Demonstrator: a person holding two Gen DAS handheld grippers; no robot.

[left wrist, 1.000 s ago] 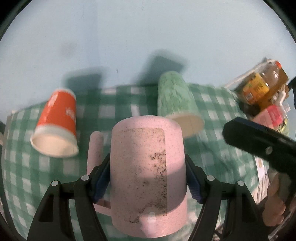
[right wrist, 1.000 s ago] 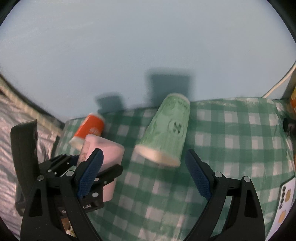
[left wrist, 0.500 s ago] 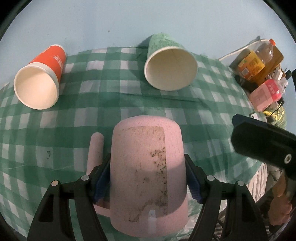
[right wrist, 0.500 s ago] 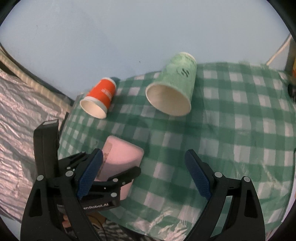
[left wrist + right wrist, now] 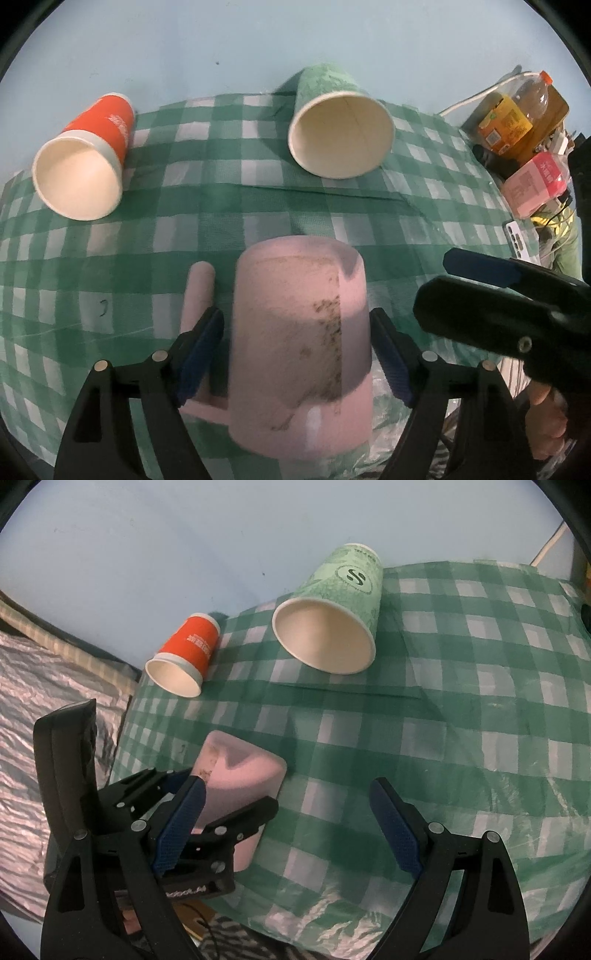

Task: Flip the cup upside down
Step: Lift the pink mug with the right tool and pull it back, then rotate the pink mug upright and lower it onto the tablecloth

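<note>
A pink handled cup stands upside down, base up, on the green checked cloth near its front edge. My left gripper has a blue pad on each side of it, with a thin gap showing at the pads; the handle points left. The cup also shows in the right wrist view, between the left gripper's fingers. My right gripper is open and empty, hovering just right of the cup above the cloth.
An orange paper cup lies on its side at the back left, a green paper cup at the back middle, both mouths facing me. Bottles and a pink carton crowd the right edge. A silver sheet lies left of the table.
The left gripper has brought the pink cup down toward the cloth and its pads have eased off the cup's sides. The right gripper has lowered and moved closer.
</note>
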